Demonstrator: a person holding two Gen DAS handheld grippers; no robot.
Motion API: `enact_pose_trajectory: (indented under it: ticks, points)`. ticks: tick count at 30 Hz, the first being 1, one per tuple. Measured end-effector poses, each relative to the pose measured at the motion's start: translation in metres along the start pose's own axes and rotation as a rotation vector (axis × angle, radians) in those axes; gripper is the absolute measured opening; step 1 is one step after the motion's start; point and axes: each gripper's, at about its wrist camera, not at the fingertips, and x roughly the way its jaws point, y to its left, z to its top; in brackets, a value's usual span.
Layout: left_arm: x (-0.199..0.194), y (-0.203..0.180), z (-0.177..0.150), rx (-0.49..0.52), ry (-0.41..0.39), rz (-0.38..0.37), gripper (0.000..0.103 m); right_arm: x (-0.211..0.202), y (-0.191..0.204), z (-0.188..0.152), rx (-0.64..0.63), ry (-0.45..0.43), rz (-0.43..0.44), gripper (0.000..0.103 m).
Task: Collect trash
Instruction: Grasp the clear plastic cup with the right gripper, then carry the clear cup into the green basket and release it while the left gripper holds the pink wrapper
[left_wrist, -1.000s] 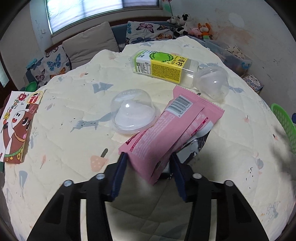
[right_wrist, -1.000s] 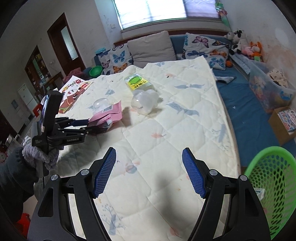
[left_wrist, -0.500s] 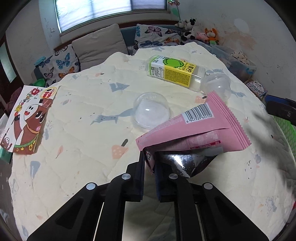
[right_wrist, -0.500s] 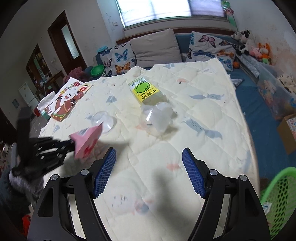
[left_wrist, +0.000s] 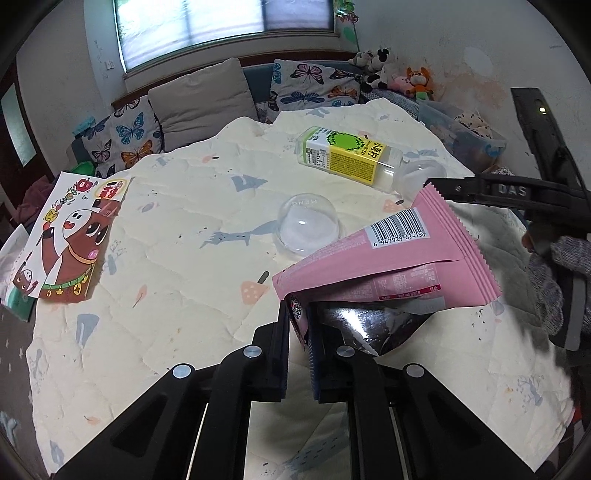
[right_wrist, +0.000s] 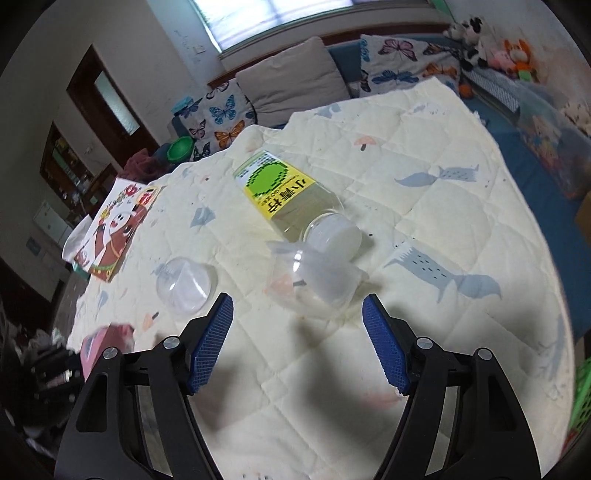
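My left gripper (left_wrist: 300, 325) is shut on the torn end of a pink snack wrapper (left_wrist: 391, 262) and holds it above the quilt. The wrapper shows blurred in the right wrist view (right_wrist: 99, 345). My right gripper (right_wrist: 297, 343) is open and empty, just short of a clear plastic cup (right_wrist: 314, 277) lying on its side. Behind the cup lies a bottle with a yellow-green label (right_wrist: 284, 195), also in the left wrist view (left_wrist: 351, 157). A clear dome lid (right_wrist: 186, 284) sits left of the cup, and shows in the left wrist view (left_wrist: 308, 223).
A cream quilt (right_wrist: 424, 177) covers the bed. A cartoon picture book (left_wrist: 70, 236) lies at its left edge. A green mesh basket (right_wrist: 581, 398) stands at the right. Butterfly pillows (left_wrist: 125, 140) and plush toys (left_wrist: 391, 74) line the back.
My left gripper has lifted the pink wrapper a little higher. My right gripper has moved forward and left over the quilt, up to the clear cup and bottle.
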Motion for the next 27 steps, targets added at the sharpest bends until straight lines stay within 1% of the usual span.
enact_pose_trajectory:
  ticks: [3,7,9,10,16,21,27]
  points:
    - [0.001,0.001,-0.003,-0.003,0.005,-0.003,0.009,0.009,-0.004,0.004,0.029,0.002,-0.014,0.069]
    - [0.003,0.002,-0.006,-0.007,0.011,-0.005,0.009,0.017,-0.011,0.006,0.076,0.01,-0.001,0.067]
    - [0.004,0.003,-0.007,-0.012,0.014,-0.006,0.009,0.019,-0.015,0.007,0.098,0.009,0.01,0.062]
    - [0.004,0.004,-0.008,-0.015,0.015,-0.007,0.009,0.02,-0.015,0.007,0.102,0.01,0.011,0.06]
    - [0.005,0.005,-0.01,-0.019,0.02,-0.003,0.009,0.02,-0.013,0.006,0.09,0.003,0.009,0.06]
    - [0.003,0.003,-0.011,-0.022,0.016,-0.002,0.009,0.002,-0.011,-0.001,0.061,-0.016,0.02,0.06]
    - [-0.006,-0.009,-0.011,-0.012,0.005,-0.009,0.009,-0.033,-0.008,-0.018,0.039,-0.041,0.037,0.06]
